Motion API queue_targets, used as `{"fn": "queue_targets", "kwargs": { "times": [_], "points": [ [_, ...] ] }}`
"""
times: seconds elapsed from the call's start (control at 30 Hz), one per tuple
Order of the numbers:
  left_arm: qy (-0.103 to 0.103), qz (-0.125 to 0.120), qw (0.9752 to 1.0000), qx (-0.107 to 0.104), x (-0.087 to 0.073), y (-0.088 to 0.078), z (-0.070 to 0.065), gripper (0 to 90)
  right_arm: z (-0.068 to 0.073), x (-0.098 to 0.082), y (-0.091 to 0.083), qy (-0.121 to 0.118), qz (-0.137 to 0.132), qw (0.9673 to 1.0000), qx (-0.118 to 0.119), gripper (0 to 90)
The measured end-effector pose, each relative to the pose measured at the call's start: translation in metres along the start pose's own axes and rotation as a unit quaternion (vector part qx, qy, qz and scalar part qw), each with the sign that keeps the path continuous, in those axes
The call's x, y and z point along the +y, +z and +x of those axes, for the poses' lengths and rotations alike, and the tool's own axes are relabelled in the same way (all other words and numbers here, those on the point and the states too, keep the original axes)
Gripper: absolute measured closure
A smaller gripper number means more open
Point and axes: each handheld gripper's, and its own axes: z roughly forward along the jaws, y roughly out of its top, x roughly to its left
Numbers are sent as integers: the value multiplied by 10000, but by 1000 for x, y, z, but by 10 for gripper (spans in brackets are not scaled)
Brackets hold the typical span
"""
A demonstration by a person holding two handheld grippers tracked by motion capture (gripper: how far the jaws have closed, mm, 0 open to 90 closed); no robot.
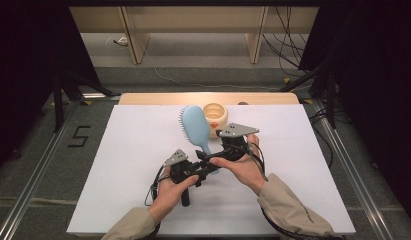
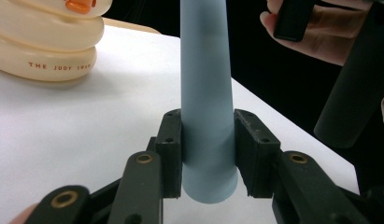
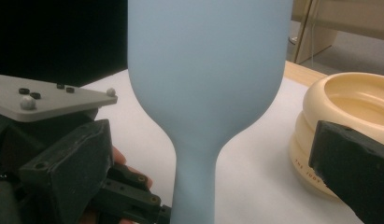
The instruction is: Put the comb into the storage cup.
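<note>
Left gripper (image 2: 209, 154) clamped on blue hairbrush (image 1: 197, 125) handle (right gripper (image 3: 208, 154) spread wide).

hairbrush (image 3: 203, 93) head: cut by top edge | cream container (image 2: 45, 42): top cropped

A pale blue hairbrush (image 1: 196, 126) is held by the end of its handle between the pads of the left gripper (image 2: 208, 151). Its matte, smooth handle tapers and widens into a broad oval head, whose plain back is seen in the right gripper view (image 3: 206, 70). In the high view, bristles are seen along the head's left edge. The head is pointed away from the person, over the white worktop (image 1: 143, 150), just beside a cream ringed pot (image 1: 215, 114).
</note>
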Motion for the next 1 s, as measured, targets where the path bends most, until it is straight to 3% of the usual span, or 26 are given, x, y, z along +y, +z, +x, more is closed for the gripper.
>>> {"fn": "queue_targets", "kwargs": {
  "times": [0.53,1.0],
  "points": [
    [11,11,10000,-18,0,0,-1,641,-2,19,-8,-24,-259,9997,-8,5],
    [55,42,10000,-34,0,0,-1,641,1,41,0,-14,-425,9991,63,4]
  ]
}}
